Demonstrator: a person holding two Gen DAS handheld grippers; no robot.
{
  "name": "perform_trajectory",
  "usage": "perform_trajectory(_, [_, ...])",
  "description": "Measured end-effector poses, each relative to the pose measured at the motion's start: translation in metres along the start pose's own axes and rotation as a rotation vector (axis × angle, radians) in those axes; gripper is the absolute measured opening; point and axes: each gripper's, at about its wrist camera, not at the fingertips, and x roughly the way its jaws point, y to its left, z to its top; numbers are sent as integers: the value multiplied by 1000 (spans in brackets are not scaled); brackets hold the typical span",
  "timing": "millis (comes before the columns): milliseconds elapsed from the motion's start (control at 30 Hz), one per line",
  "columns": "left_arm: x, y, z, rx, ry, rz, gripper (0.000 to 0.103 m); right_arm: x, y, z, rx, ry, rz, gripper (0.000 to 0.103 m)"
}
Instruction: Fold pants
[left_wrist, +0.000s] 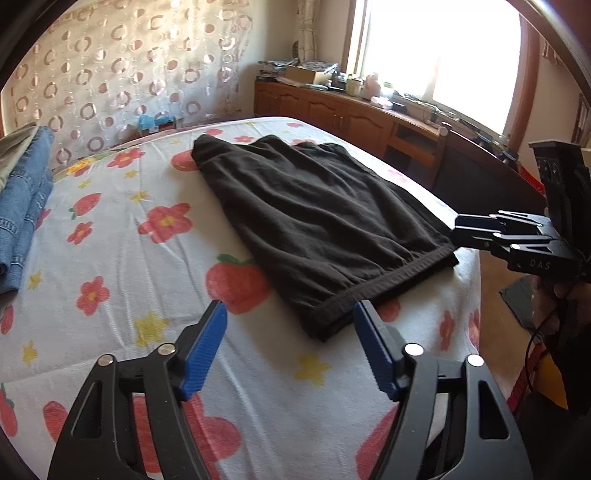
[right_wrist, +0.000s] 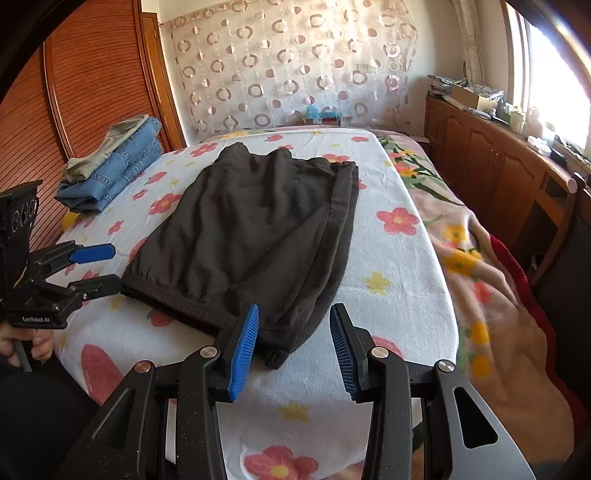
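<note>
Left wrist view: soft black pants (left_wrist: 314, 218) folded flat, both claws (left_wrist: 290, 341) (right_wrist: 293, 345) gaping, empty

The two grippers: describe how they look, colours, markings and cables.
Both are matte black linkage frames with silver pivot pins and ribbed blue pads. The left gripper shows "GenRobot.AI" lettering in the right wrist view; the right gripper shows "DAS" in the left wrist view, a thin black cable looping below it. Each carries a black box on top.
</note>
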Motion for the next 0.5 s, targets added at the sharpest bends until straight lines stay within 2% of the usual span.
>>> perform_trajectory(67, [2,-3,-1,9,8,-19,52,-1,2,0,3,-4,1,42])
perform_trajectory(100, [3,-4,-1,12,13,-27,51,-1,3,0,5,-5,2,42])
perform_trajectory(167, [5,-7,-2,20,24,-42,41,-1,3,-2,9,-6,10,42])
perform_trajectory(433, [12,-16,-3,52,40,-49,38,2,11,-4,11,-13,41,42])
perform_trajectory(500, [12,-16,-3,52,35,-45,29,1,12,-5,8,-17,41,42])
